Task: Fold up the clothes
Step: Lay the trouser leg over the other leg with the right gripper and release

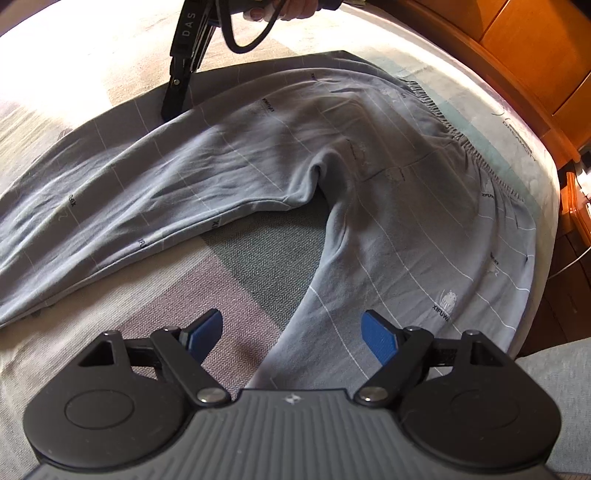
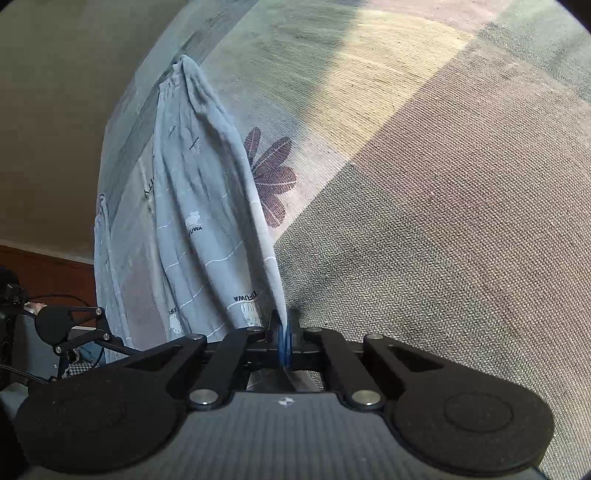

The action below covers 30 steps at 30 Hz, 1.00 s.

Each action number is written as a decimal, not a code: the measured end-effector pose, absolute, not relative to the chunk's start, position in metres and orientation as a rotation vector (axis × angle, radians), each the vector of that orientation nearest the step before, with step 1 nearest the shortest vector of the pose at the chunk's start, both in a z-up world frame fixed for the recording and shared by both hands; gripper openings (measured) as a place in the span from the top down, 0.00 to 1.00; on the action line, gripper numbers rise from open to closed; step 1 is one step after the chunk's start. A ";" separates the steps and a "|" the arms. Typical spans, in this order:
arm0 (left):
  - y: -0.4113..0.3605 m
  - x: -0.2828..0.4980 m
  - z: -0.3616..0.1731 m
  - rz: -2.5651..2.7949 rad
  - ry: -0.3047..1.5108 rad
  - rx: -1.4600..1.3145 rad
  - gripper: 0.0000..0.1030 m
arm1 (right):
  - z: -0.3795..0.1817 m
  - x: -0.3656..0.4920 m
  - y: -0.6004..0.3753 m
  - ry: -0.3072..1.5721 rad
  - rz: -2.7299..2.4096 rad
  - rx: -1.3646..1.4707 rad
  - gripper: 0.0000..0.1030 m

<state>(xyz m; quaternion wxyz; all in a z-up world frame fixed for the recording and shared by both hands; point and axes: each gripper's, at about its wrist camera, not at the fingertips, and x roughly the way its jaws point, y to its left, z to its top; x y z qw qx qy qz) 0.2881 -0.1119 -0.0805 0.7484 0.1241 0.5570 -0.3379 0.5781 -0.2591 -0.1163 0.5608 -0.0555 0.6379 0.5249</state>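
A pair of grey trousers [image 1: 369, 155] with thin white lines and small printed logos lies spread on a bed [image 1: 258, 258], and everything here is told relative to these trousers. The bed cover has blocks of grey, mauve and cream, with a dark flower print [image 2: 271, 177] just beside the cloth in the right wrist view. The elastic waistband [image 1: 461, 140] lies toward the wooden furniture [image 1: 524, 48] at the edge of the bed. One leg stretches away from the crotch to the left of the left wrist view, and the other leg curves down toward the left gripper [image 1: 291, 332].

The left gripper hovers over the hem end of this nearer leg. Its jaws stand wide apart, the blue pads [image 1: 378, 338] are clear of each other, and nothing is between them; whether they touch the cloth below, the pictures do not show.

The right gripper [image 2: 285, 338] is at the outer edge of the far leg. Its jaws are closed together and pinch a fold of the trousers' fabric, which rises in a ridge away from the pads. In the left wrist view, a hand [image 1: 291, 9] holds this gripper from above, with a black cable [image 1: 251, 40] looping beneath it.
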 end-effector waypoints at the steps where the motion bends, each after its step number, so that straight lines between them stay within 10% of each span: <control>1: -0.111 0.287 -0.080 -0.739 1.218 0.271 0.20 | -0.111 0.575 -0.261 1.475 1.220 -0.140 0.98; 10: -0.110 0.283 -0.073 -0.727 1.212 0.282 0.20 | -0.092 0.624 -0.275 1.354 0.983 -0.092 0.97; 16: -0.114 0.279 -0.068 -0.729 1.203 0.283 0.20 | -0.070 0.591 -0.283 1.266 0.914 -0.046 0.60; 27: -0.123 0.280 -0.071 -0.754 1.209 0.308 0.20 | -0.091 0.538 -0.385 1.341 0.697 -0.114 0.61; 30: -0.130 0.281 -0.072 -0.778 1.210 0.333 0.20 | -0.091 0.523 -0.391 1.302 0.666 -0.165 0.74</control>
